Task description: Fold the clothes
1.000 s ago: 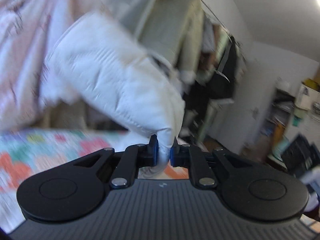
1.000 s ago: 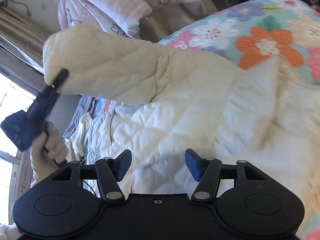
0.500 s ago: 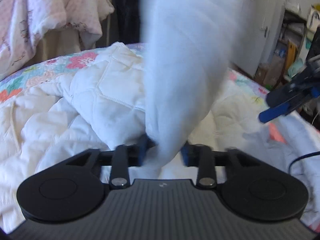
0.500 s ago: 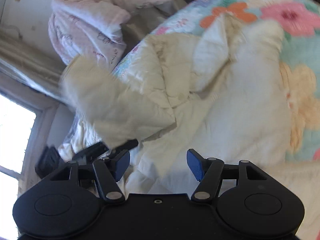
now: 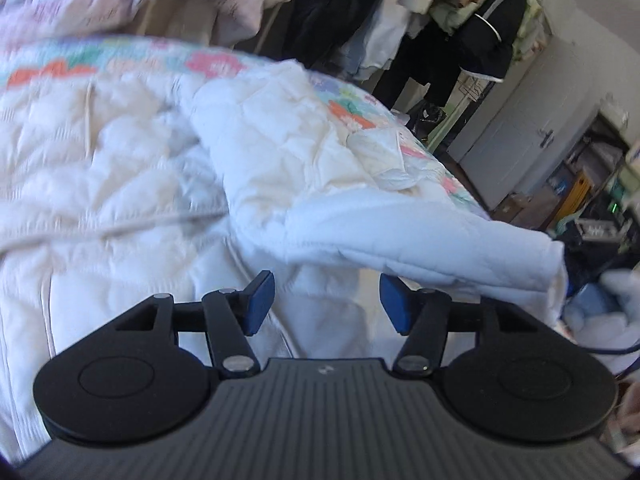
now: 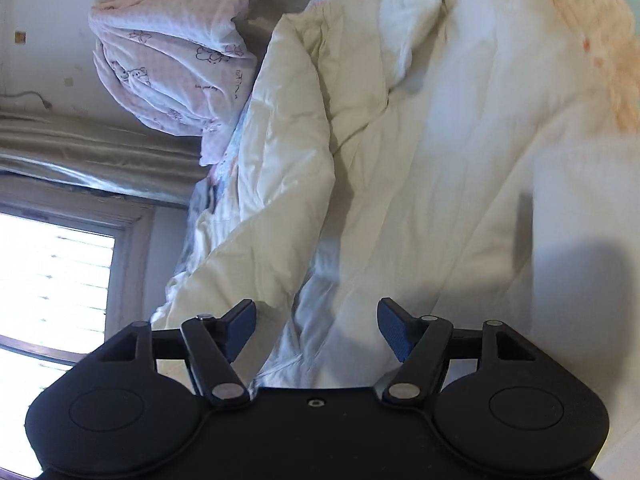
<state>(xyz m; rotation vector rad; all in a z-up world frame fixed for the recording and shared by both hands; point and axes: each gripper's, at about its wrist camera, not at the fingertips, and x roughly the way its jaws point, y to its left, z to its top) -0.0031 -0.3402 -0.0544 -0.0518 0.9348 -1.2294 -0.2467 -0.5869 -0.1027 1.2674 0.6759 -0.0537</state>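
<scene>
- My left gripper [image 5: 326, 300]: jaws opening, nothing pinched; white quilted jacket [image 5: 132, 184] lay ahead.
- My right gripper [image 6: 316, 330]: jaws opening, empty; jacket sleeve [image 6: 288, 168] lay ahead.

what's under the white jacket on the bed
A floral bedspread shows past the white quilted jacket along its far edge. One sleeve is folded across the jacket's body. Whatever lies directly beneath the jacket is covered.
</scene>
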